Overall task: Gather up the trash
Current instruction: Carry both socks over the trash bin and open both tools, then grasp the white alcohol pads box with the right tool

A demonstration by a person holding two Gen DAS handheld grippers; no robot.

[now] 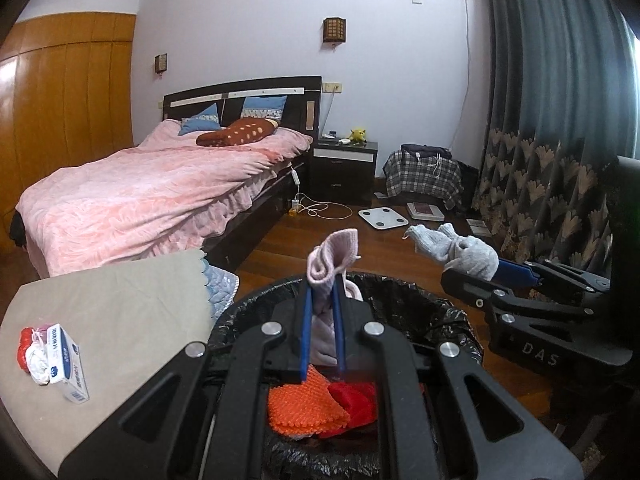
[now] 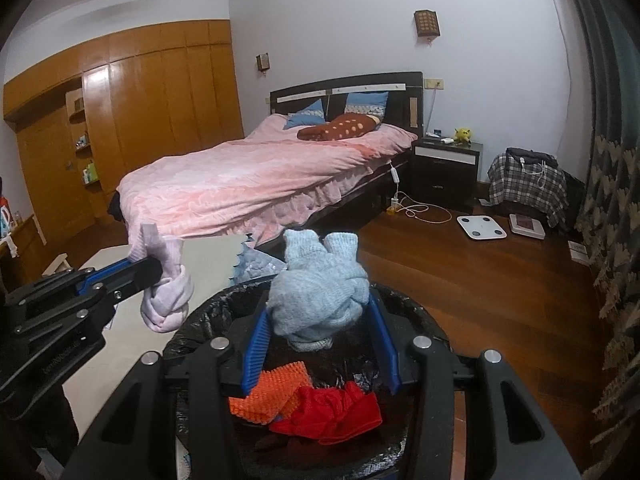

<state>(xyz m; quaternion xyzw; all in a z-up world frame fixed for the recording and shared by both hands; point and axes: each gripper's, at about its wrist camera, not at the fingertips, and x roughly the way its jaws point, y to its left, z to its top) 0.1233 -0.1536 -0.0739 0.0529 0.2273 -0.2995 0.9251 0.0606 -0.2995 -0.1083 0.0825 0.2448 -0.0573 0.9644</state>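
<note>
The left gripper (image 1: 322, 300) pinches a knotted pink sock (image 1: 334, 260) tight; the right gripper (image 2: 320, 340) clamps a grey-blue sock bundle (image 2: 320, 280), both over the black-lined bin (image 2: 420, 316). Best to open only once each hangs well inside the rim. Only the left view shows the tissue box (image 1: 66, 362), possibly more trash

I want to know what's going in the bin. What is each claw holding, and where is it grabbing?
The left claw pinches a knotted pink sock around its middle. The right claw squeezes a balled-up light blue sock by its sides. Both hang over the black-lined trash bin.
</note>
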